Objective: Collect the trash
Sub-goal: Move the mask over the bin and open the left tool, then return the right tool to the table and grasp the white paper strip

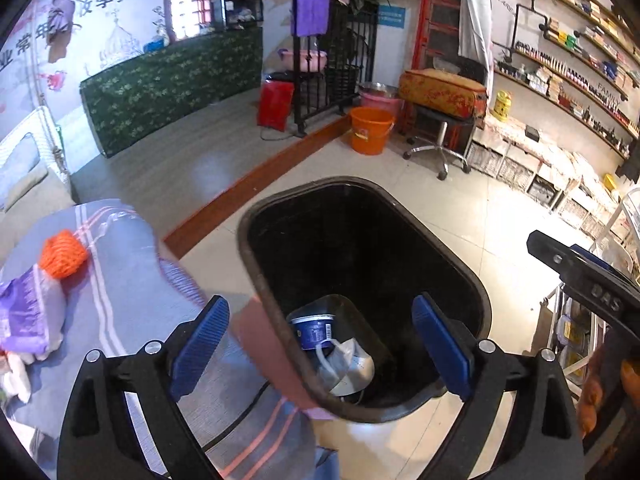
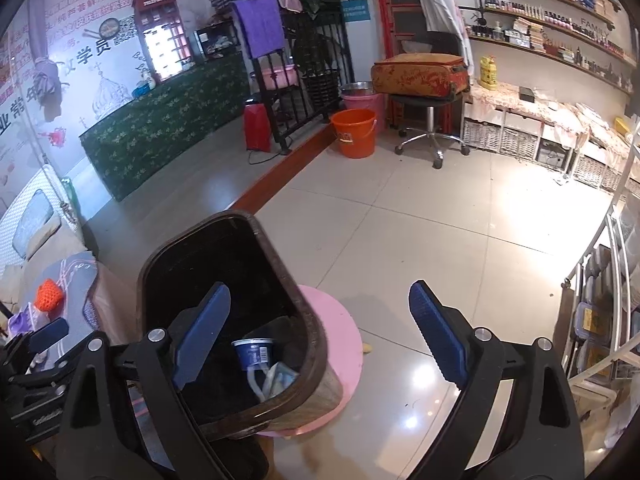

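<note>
A dark bin stands on a pink stool beside the table. Inside it lie a blue-and-white cup and a crumpled white face mask; both also show in the right wrist view, the cup and the mask. My left gripper is open and empty, held above the bin's near rim. My right gripper is open and empty, over the bin's right rim and the stool. On the striped tablecloth lie an orange foam net and a purple packet.
The right gripper's body shows at the right of the left wrist view. An orange bucket, a pink bucket and a swivel stool carrying a suitcase stand across the tiled floor. Shelving lines the right side.
</note>
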Motion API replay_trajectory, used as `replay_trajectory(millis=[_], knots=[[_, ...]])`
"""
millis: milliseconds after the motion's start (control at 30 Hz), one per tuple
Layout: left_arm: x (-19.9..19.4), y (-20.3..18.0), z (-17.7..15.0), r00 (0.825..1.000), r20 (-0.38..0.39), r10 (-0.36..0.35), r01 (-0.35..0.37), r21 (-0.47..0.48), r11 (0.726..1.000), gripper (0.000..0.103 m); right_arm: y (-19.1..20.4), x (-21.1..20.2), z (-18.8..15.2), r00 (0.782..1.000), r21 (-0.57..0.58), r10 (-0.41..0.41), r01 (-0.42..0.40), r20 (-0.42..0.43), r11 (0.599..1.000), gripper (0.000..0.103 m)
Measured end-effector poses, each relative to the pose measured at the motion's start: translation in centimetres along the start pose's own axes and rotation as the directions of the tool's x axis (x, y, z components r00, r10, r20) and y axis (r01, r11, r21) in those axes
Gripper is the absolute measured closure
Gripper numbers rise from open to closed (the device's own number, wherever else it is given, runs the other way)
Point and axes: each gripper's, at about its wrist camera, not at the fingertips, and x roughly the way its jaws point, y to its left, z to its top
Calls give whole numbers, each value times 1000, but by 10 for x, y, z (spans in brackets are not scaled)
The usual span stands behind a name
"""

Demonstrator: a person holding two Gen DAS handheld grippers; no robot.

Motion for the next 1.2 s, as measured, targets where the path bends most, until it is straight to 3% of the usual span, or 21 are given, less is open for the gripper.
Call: replay_trajectory(millis=[133, 300, 567, 733, 967, 1067, 1200], knots=[[-19, 14, -11, 999, 24, 26, -26, -23, 999, 8, 16, -1, -7, 999, -16, 36, -36, -11, 999, 13], [-46, 44, -19, 998, 59, 26, -17, -157, 987, 8, 39, -4, -13, 997, -49, 80, -80, -19, 996, 12], [-83, 83, -44, 987, 91, 129, -105, -240, 965, 8, 84, -17, -26, 983, -140, 176, -181, -53, 973, 12], [-107, 107, -63, 972, 95, 214, -180, -279, 943, 7, 116, -23, -37, 966, -182, 241, -254, -89, 950, 12], [-140, 147, -98, 939, 69, 338, -295, -345, 891, 7, 190, -41, -71, 901, -295, 387, -431, -197, 852, 12], [-155, 168, -119, 926, 54, 373, -325, -389, 862, 7, 226, -53, -88, 860, -355, 449, -510, -244, 784, 12], [-173, 191, -145, 896, 14, 443, -393, -438, 808, 7, 269, -68, -112, 788, -365, 516, -613, -335, 700, 12]])
